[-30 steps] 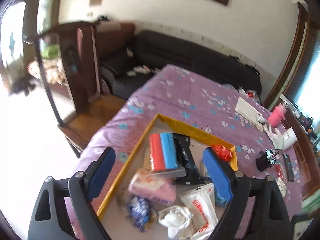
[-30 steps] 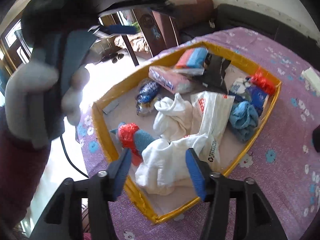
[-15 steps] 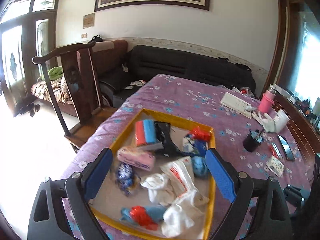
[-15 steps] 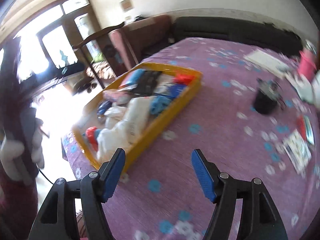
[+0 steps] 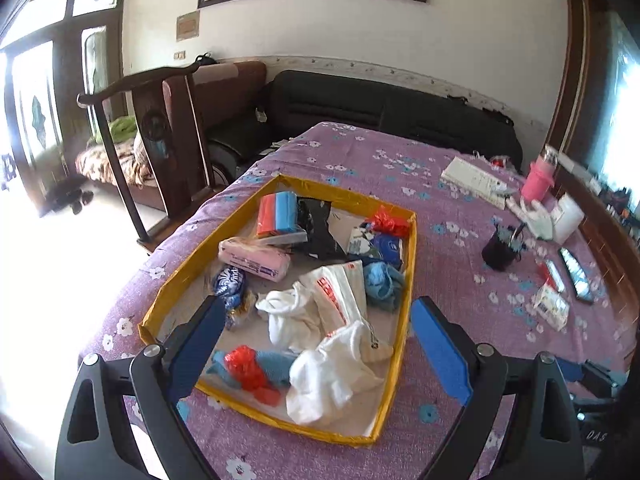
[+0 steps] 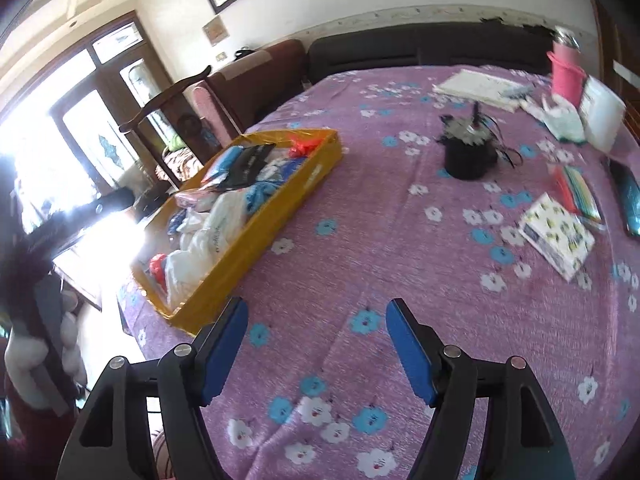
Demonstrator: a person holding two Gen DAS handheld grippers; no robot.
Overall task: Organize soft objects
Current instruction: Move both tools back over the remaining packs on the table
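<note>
Purple tablecloth (image 5: pixel 448 200), yellow tray (image 5: pixel 412 264)

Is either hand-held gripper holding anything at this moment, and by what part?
Nothing is held. The left hand-held gripper is open above the yellow tray; the right hand-held gripper is opening over bare tablecloth.

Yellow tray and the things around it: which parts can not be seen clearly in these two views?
- Tray floor, right wrist view: the near wall and piled white bags hide it.
- Bag print, left wrist view: too small and creased to read.
- Box, right wrist view: blurred.
- Person's hand, right wrist view: cut off by the left edge, washed out by window glare.
</note>
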